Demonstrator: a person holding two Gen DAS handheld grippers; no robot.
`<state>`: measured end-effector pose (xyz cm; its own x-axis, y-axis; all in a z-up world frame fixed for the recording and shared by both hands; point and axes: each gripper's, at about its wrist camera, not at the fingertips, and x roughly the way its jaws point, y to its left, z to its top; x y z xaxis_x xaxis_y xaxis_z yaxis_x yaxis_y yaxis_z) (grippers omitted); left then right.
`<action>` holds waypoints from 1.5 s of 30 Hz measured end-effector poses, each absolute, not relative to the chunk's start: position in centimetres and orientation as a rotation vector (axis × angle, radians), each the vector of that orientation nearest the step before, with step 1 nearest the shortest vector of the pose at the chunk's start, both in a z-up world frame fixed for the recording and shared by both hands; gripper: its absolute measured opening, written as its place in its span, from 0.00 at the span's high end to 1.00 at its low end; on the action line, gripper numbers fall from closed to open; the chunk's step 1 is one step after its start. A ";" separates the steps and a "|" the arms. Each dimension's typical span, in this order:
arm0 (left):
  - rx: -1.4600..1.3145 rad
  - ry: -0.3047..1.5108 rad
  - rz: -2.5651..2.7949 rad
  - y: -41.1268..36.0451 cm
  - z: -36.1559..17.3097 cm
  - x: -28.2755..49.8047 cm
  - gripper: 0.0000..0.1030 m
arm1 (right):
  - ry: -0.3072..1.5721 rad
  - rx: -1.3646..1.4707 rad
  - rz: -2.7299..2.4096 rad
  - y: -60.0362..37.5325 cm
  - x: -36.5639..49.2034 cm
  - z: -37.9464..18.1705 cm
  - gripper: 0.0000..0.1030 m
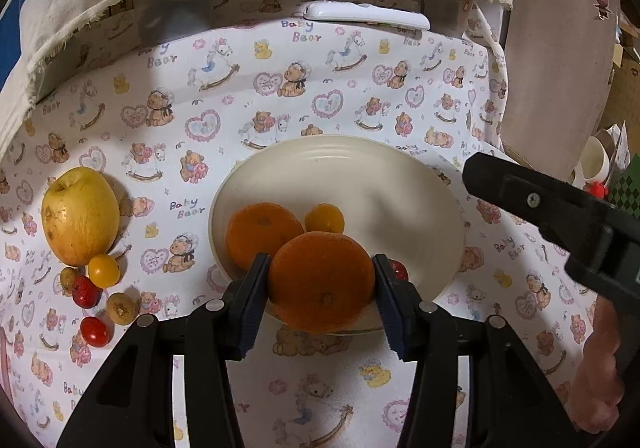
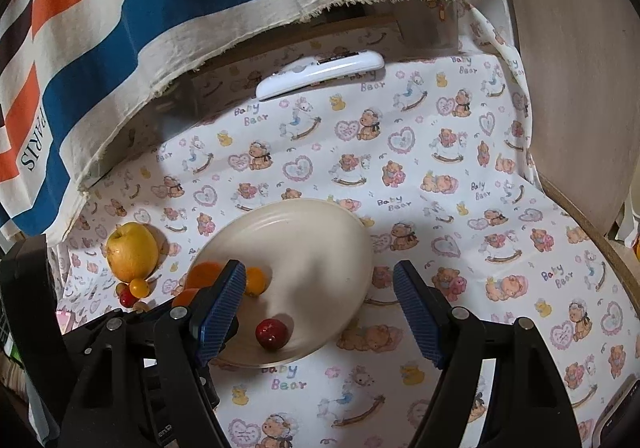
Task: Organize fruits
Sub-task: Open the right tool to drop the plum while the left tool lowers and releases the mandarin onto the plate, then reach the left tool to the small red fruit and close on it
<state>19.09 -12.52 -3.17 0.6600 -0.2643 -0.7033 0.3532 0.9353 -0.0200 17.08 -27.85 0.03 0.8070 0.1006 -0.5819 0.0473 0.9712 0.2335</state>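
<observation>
On the far left of the tabletop (image 1: 320, 88), with its bear-print cloth, we see the fruits not yet sorted: a yellow apple (image 1: 80, 216), and just below it a loose cluster of small fruits, among them a yellow cherry tomato (image 1: 104, 270), a red one (image 1: 86, 291) touching it, a brownish one (image 1: 121, 307) and another red one (image 1: 95, 331).

Moving right, the cream plate (image 1: 360, 168) already carries an orange (image 1: 262, 230) and a small yellow fruit (image 1: 325, 218) just beside it. Our left hand-held gripper (image 1: 321, 290) is clenched on a second orange (image 1: 322, 282), both pads pressing its sides, and it hangs over the near rim of the plate. We judge the step in hand to be setting this orange down among the others.

In the right wrist view, a red fruit (image 2: 272, 333) lies on the near part of the plate, and our right hand-held gripper (image 2: 320, 316) stands released above it, jaws wide with nothing between the pads.

The next move, as we read it, calls for lowering the held orange onto a bare part of the plate, clear of the first orange, and easing the jaws apart slowly, since a round fruit set near the rim could roll off. After that, the apple and the cluster on the left remain to be gathered.
</observation>
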 end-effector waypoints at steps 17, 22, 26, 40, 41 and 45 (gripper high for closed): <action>0.119 0.684 -0.337 -11.2 -1.6 18.3 0.51 | 0.658 0.250 -0.005 -28.5 17.8 -0.7 0.25; 0.145 0.596 -0.298 -9.3 0.3 16.5 0.39 | 0.640 0.255 0.012 -28.1 17.3 -0.3 0.19; 0.163 0.468 -0.240 -7.2 2.1 14.3 0.22 | 0.613 0.233 0.023 -27.6 16.8 0.1 0.19; 0.117 0.246 -0.182 -1.4 4.9 10.3 0.00 | 0.529 0.165 0.024 -26.0 15.3 0.9 0.15; 0.114 0.237 -0.175 -1.1 4.7 10.1 0.00 | 0.530 0.165 0.022 -26.0 15.3 0.8 0.15; 0.093 0.222 -0.150 0.2 3.6 10.1 0.00 | 0.544 0.163 0.013 -26.0 15.6 0.4 0.15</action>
<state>10.06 0.17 3.62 0.9645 -0.1375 -0.2256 0.1579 0.9846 0.0751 15.61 -26.01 0.40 0.8560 0.0557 -0.5140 0.0308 0.9869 0.1583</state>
